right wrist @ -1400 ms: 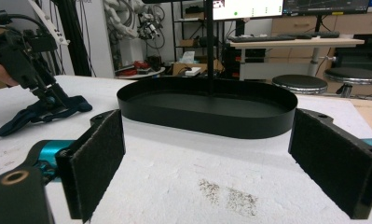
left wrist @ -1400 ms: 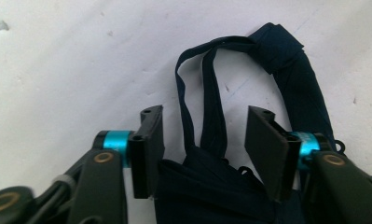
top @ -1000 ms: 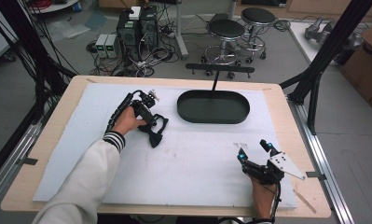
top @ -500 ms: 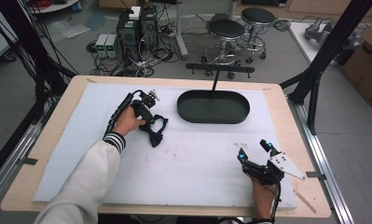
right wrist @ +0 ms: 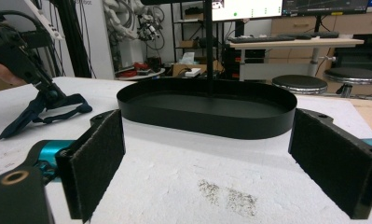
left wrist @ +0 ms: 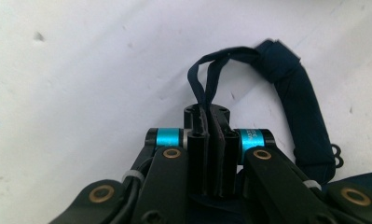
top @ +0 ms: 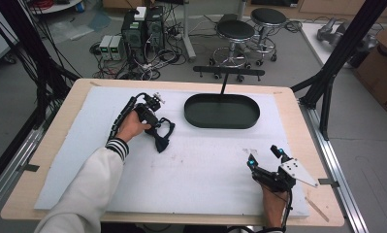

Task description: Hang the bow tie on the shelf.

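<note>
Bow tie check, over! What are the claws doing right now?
Left claw shut on the bow tie strap. Right claw open, holding nothing, low over the white mat. Black oval tray empty. Nothing between them.

Bow tie [left wrist: 309, 126] partly behind jaws

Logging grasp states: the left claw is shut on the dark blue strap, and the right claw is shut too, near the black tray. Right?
Not quite. The right claw is open, pads wide apart in the right gripper view. The left claw is shut on the dark blue strap; the black tray stands ahead.
</note>
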A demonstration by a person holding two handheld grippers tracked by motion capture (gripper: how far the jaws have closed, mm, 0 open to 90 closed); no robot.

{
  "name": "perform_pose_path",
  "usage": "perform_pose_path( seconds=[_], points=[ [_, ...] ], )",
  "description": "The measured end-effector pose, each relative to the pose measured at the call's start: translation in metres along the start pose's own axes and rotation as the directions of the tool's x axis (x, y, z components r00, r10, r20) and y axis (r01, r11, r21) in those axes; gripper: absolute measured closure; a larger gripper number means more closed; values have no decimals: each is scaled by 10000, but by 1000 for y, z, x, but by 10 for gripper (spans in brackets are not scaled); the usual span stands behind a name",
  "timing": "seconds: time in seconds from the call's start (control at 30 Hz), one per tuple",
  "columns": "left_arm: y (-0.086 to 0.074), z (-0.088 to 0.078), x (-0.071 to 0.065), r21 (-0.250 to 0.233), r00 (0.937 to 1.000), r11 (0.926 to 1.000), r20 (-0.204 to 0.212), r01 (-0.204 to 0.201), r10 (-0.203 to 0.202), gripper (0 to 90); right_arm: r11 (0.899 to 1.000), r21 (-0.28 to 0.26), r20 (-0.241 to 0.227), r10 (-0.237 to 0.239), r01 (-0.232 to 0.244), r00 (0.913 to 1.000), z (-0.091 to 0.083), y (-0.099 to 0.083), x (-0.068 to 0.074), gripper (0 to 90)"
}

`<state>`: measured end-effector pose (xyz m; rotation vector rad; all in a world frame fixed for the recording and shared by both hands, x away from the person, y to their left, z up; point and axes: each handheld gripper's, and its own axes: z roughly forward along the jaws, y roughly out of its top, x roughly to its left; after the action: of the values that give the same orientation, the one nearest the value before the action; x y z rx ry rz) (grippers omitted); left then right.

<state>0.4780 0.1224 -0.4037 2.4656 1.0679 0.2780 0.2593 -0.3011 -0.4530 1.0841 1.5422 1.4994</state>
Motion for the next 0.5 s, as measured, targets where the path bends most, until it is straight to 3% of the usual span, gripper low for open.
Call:
perform_pose_path(
  seconds=[0.13,0.3,0.37,0.5],
  points=[
    [-1,-7,1,-730,9999,9973,119,72,-64,858,10000,10,7,19,-19,10000,0,0,0,98],
    [-3,-17,3,-1692,9995,9854,276,196,-151,860,10000,35,-4,68,-68,10000,0,0,1,98],
    [-4,-21,3,-2158,9992,9761,367,238,-162,860,10000,35,3,73,-73,10000,0,0,1,98],
    [-6,-28,4,-3176,9969,9463,660,606,-417,861,10000,33,-1,57,-57,10000,0,0,1,98]
  ],
)
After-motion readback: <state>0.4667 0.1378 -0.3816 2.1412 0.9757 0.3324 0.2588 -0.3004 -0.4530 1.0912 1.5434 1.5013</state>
